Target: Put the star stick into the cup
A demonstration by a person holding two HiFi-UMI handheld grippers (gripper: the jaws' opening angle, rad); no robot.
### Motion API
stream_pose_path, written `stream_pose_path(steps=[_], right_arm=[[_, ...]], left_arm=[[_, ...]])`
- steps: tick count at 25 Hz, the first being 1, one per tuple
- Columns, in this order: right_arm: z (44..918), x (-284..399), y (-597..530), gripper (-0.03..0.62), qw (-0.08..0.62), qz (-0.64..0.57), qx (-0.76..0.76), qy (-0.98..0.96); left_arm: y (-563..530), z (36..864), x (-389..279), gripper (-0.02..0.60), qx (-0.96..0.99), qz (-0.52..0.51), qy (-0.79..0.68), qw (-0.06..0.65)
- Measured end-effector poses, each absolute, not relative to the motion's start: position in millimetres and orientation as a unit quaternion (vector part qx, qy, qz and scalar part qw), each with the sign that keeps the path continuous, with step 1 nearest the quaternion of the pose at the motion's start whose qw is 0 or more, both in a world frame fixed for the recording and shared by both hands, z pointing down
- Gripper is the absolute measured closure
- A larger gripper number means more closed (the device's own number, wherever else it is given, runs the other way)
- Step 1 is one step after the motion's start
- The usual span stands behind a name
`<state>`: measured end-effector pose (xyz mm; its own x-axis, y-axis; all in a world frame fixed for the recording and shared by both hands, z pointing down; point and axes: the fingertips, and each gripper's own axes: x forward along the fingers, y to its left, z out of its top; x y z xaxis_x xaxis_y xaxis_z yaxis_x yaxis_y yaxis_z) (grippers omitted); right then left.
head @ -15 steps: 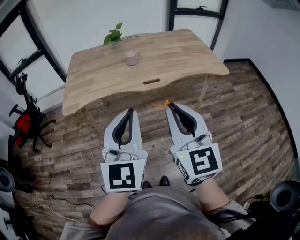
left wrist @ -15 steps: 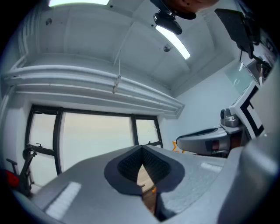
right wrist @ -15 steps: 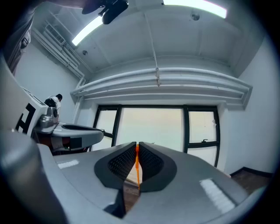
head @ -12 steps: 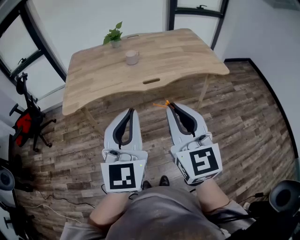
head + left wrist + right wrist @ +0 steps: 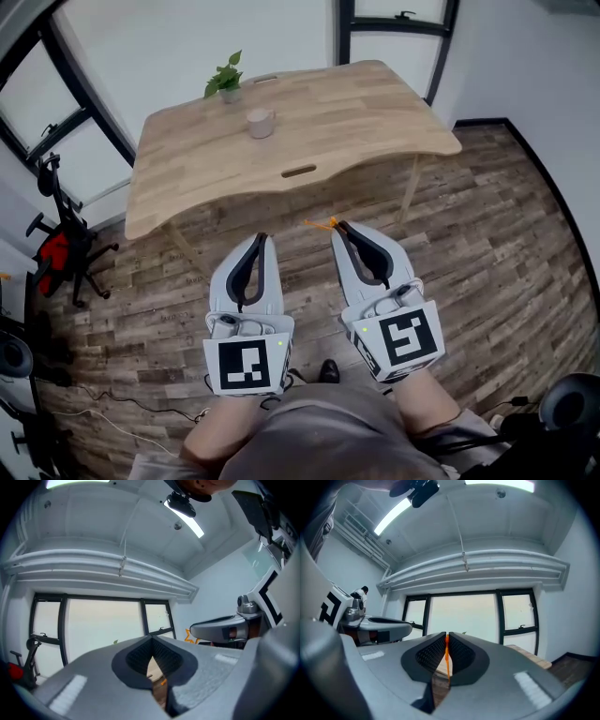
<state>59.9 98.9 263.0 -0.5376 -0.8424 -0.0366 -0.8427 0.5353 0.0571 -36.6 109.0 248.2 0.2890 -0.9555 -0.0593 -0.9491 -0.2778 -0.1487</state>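
A thin orange star stick is pinched between the tips of my right gripper, held out over the wooden floor in front of the table. In the right gripper view the stick runs down between the shut pads. The star end also shows in the left gripper view, beside the right gripper's jaw. A small pinkish cup stands on the wooden table, well ahead of both grippers. My left gripper is shut with nothing in it, level with the right one.
A small potted plant sits behind the cup near the table's far edge. An office chair with a red seat stands at the left by the windows. Wood-plank floor lies between me and the table.
The view has shifted slightly; both grippers sit a little lower in the frame and the table looks marginally farther. The grip on the stick is unchanged.
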Motion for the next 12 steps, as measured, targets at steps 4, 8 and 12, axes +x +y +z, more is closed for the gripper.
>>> stream_pose_path(steps=[4, 8, 12], right_arm=[[268.9, 71.6, 95.7, 0.549, 0.011, 0.026, -0.473, 0.881], [273.3, 77.0, 80.1, 0.548, 0.01, 0.019, -0.47, 0.882], [285.5, 73.7, 56.3, 0.548, 0.002, 0.005, -0.467, 0.884]], left_arm=[[107.0, 260.1, -25.1, 0.581, -0.796, -0.029, 0.601, 0.069], [91.6, 265.8, -19.6, 0.581, -0.796, -0.031, 0.601, 0.062], [68.4, 271.9, -23.2, 0.581, -0.795, -0.035, 0.603, 0.058]])
